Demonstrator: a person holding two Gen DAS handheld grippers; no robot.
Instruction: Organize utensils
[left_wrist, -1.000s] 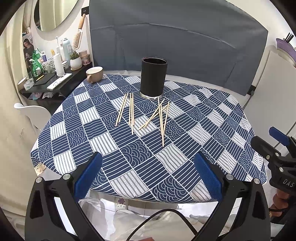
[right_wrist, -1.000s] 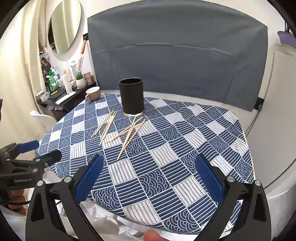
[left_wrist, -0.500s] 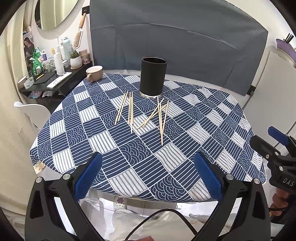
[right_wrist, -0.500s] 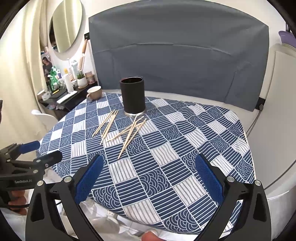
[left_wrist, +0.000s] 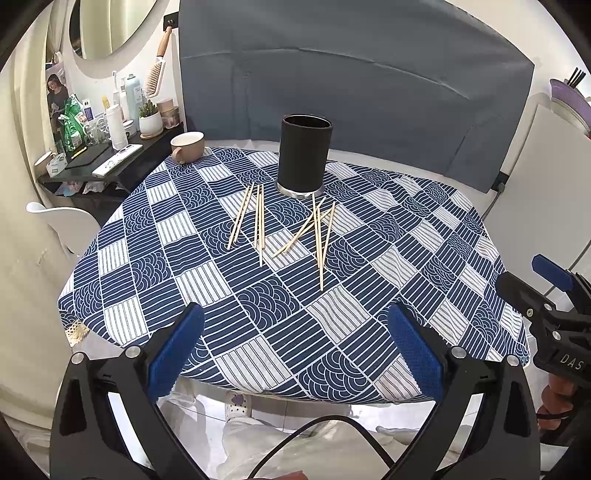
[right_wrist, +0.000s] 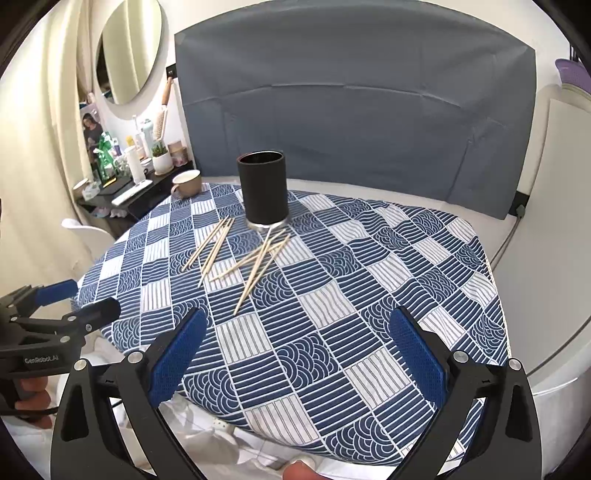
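A beige mug (left_wrist: 187, 146) is seen far left of the black holder (left_wrist: 305, 155), at the edge of the patterned tablecloth (left_wrist: 207, 280). The left gripper (left_wrist: 295, 350) is held released, nothing between its blue pads, at the near edge. Wooden chopsticks (left_wrist: 258, 221) are scattered flat just in front of the upright holder. The right gripper (right_wrist: 297, 354) is likewise spread wide and empty, right of the holder.
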